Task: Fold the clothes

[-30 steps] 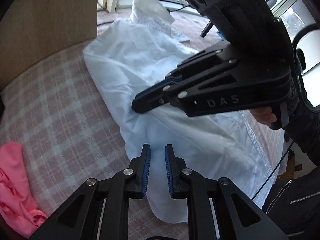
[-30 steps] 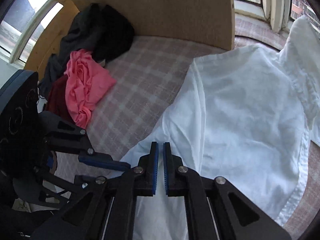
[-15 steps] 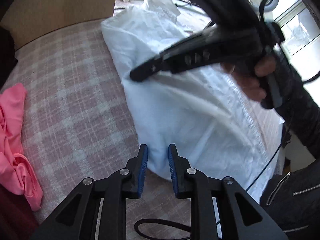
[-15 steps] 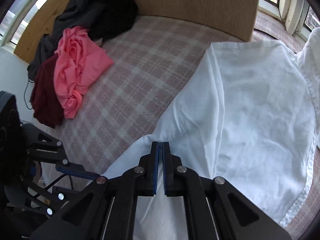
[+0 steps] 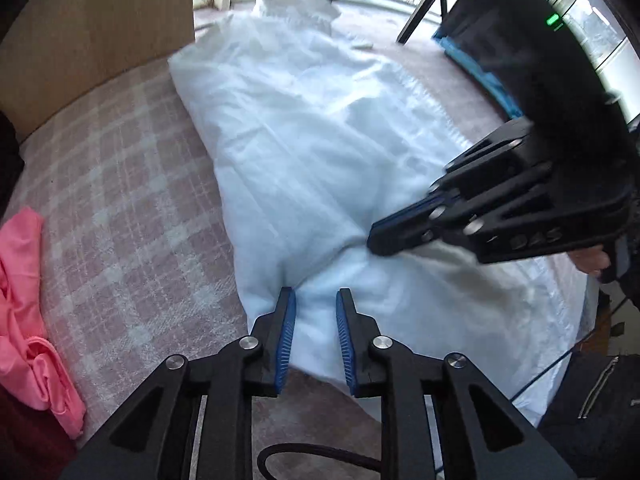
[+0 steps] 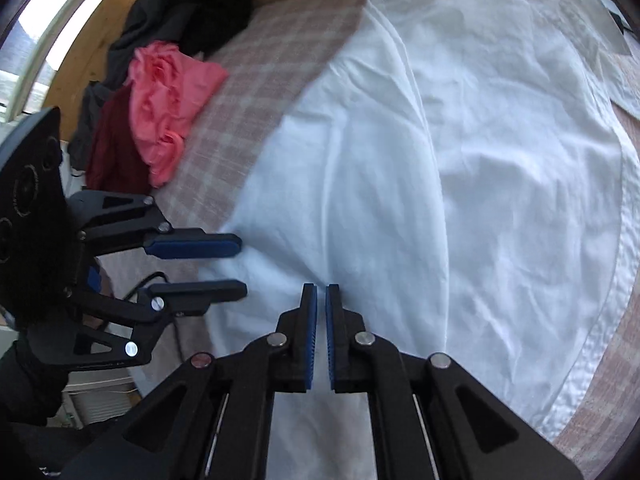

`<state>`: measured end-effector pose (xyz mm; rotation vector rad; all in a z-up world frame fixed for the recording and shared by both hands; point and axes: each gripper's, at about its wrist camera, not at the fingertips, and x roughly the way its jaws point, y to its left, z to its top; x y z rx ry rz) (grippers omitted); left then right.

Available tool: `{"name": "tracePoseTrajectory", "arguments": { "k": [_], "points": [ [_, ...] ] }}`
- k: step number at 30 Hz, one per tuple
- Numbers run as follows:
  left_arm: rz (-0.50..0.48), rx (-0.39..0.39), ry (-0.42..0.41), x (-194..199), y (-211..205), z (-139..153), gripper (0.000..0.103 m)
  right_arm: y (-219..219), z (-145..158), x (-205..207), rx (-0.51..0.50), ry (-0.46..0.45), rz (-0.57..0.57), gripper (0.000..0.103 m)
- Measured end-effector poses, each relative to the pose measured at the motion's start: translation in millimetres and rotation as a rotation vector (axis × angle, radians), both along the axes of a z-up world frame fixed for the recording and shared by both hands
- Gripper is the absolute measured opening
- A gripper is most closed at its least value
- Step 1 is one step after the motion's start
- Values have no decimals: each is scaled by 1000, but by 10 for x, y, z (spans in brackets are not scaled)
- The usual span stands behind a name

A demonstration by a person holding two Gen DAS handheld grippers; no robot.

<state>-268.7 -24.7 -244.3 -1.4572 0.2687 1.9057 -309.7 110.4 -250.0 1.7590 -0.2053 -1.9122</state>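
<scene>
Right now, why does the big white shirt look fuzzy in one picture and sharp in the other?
Left wrist view: the white cotton shirt and the black right claw are smeared by motion blur, with window glare up top. Right wrist view: the creases look crisper, though the fisheye lens bends the edges.

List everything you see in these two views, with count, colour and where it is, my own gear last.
shirt: one, white, spread on the bed, hem nearest the grippers
bedcover: one, pink plaid, under the shirt
pink garment: one, crumpled on the pile at the bed's side
dark red garment: one, beside the pink one
dark clothes: heap, black and grey, at the far corner
headboard: one, tan, behind the bed
cable: one, black, on the bed's near edge
left gripper: black, blue pads, jaws open at the hem
right gripper: black, blue pads, jaws nearly closed over the shirt
</scene>
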Motion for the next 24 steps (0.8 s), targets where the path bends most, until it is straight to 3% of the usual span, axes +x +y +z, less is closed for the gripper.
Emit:
{"name": "tracePoseTrajectory", "arguments": {
  "k": [3, 8, 11, 12, 14, 19, 24],
  "points": [
    [22, -5, -11, 3, -145, 108, 17, 43, -36, 40, 9, -14, -41, 4],
    [113, 38, 30, 154, -651, 394, 23, 32, 350, 314, 4, 80, -44, 7],
    [156, 78, 19, 282, -909, 420, 23, -320, 424, 471, 71, 146, 48, 33],
    [167, 84, 18, 347, -979, 405, 23, -437, 449, 523, 93, 168, 79, 37],
    [178, 106, 15, 455, -1054, 388, 23, -671, 498, 628, 138, 212, 141, 37],
    [175, 177, 25, 698, -1160, 391, 26, -1059, 200, 677, 398, 240, 300, 37],
    [163, 192, 29, 798, -1106, 266, 27, -1022, 41, 633, 455, 193, 320, 37]
  ]
}}
